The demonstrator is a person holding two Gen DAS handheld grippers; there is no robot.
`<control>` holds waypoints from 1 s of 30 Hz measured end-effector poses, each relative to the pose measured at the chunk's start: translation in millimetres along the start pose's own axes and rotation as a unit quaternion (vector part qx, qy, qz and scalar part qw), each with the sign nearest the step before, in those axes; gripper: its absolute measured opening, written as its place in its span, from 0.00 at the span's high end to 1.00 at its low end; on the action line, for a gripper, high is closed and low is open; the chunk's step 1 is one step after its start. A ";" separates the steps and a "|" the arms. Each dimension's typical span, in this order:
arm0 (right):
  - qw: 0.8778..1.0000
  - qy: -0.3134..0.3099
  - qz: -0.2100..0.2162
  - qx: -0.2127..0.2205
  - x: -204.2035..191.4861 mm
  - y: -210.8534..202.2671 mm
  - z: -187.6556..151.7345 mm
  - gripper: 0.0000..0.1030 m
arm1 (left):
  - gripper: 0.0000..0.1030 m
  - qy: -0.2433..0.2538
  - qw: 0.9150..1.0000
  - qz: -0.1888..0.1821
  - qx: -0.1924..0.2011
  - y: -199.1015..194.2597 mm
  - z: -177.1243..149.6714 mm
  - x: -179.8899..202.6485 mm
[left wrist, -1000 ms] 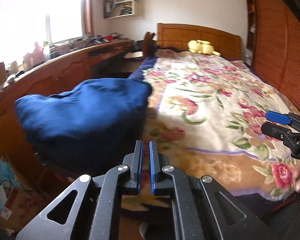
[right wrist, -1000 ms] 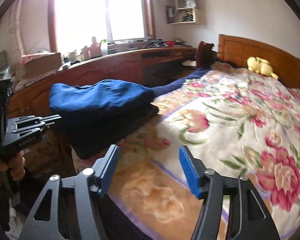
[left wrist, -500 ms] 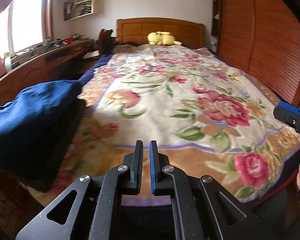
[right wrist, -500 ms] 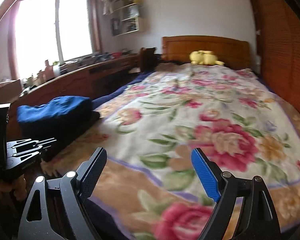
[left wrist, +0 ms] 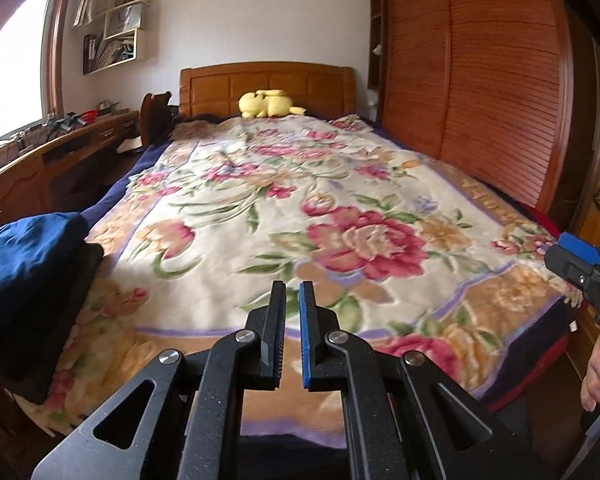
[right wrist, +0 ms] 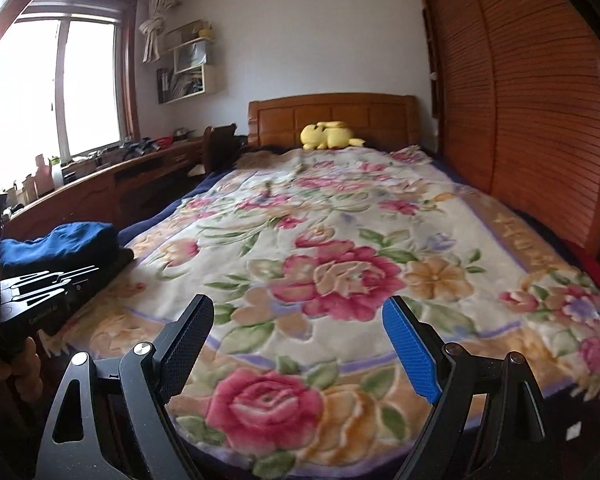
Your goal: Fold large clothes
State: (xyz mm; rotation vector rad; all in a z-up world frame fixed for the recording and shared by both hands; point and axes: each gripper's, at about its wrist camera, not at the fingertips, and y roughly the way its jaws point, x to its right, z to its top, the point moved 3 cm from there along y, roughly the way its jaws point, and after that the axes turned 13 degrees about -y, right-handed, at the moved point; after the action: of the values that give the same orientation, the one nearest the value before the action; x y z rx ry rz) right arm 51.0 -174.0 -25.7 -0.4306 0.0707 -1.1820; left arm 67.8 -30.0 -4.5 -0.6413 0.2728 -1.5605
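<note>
While both hover | left gripper (left wrist: 293,292) closed | right gripper (right wrist: 298,314) spread

Hardly anything here can be read. The black body of the left claw (right wrist: 40,296), at the left edge of the right wrist view, carries a small line of pale lettering, too blurred to make out. The floral blanket (right wrist: 340,264) has gold woven characters along its right border, illegible too.
</note>
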 end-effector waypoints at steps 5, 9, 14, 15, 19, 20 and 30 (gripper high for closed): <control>1.000 0.012 -0.020 0.015 -6.5 -21.5 -8.6 0.15 | 0.94 0.006 1.000 -0.001 0.017 -21.8 1.5 15.9; 0.999 0.029 -0.024 0.027 -10.8 -31.7 -15.5 0.15 | 0.94 -0.006 0.999 -0.001 0.033 -43.4 1.3 17.0; 0.999 0.032 -0.030 0.033 -16.6 -28.7 -22.8 0.15 | 0.94 -0.014 0.999 0.015 0.048 -56.0 -1.6 10.5; 0.999 0.034 -0.028 0.032 -16.7 -25.7 -24.3 0.15 | 0.94 -0.015 0.999 0.016 0.047 -56.4 -2.4 9.6; 0.999 0.035 -0.025 0.032 -13.8 -21.5 -25.8 0.15 | 0.94 -0.018 0.999 0.022 0.044 -53.8 -4.0 4.5; 0.999 0.035 -0.025 0.032 -13.2 -22.0 -25.8 0.15 | 0.94 -0.019 0.999 0.023 0.043 -53.7 -4.3 3.3; 0.999 0.026 -0.019 0.029 -8.5 -23.0 -29.0 0.15 | 0.94 -0.020 0.999 0.024 0.040 -51.6 -6.1 0.6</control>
State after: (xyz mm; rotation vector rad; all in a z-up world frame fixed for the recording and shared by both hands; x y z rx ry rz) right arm 19.5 -181.8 -45.4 -0.3513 0.0726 -1.2294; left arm 21.3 -26.2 18.4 -0.5973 0.1933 -1.5038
